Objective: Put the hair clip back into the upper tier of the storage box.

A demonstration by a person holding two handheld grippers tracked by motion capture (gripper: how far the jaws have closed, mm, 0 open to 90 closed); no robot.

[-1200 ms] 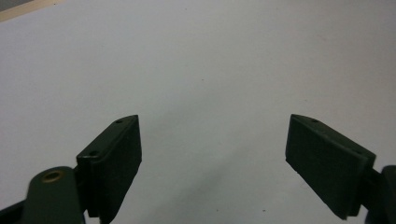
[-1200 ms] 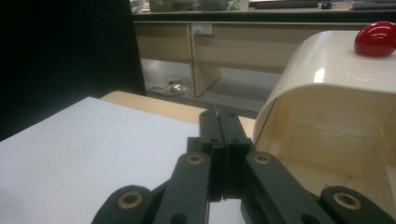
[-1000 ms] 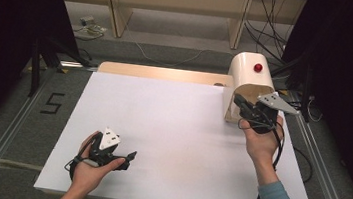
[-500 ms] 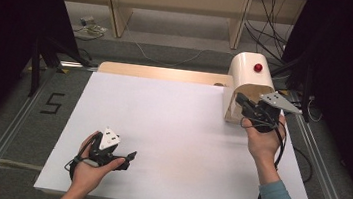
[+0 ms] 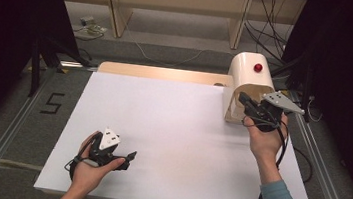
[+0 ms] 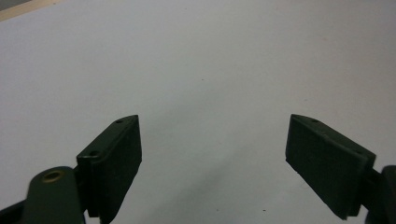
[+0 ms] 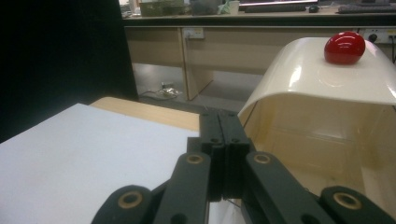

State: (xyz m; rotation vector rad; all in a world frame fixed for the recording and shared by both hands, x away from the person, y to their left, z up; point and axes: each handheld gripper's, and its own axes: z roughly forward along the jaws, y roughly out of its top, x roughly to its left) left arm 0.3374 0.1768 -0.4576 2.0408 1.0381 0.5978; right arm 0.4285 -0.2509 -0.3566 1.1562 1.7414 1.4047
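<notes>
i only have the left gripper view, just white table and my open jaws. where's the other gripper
Observer: The right gripper is at the table's far right corner, at the open front of a cream arched box.
Operator: is it holding anything
Observer: No. In the right gripper view its jaws are shut flat together with nothing between them.
Operator: anything on that box
Observer: A red ball sits on its curved top.
Operator: and where's my gripper on the table
Observer: The left gripper is near the front left edge of the white table, jaws pointing right.
</notes>
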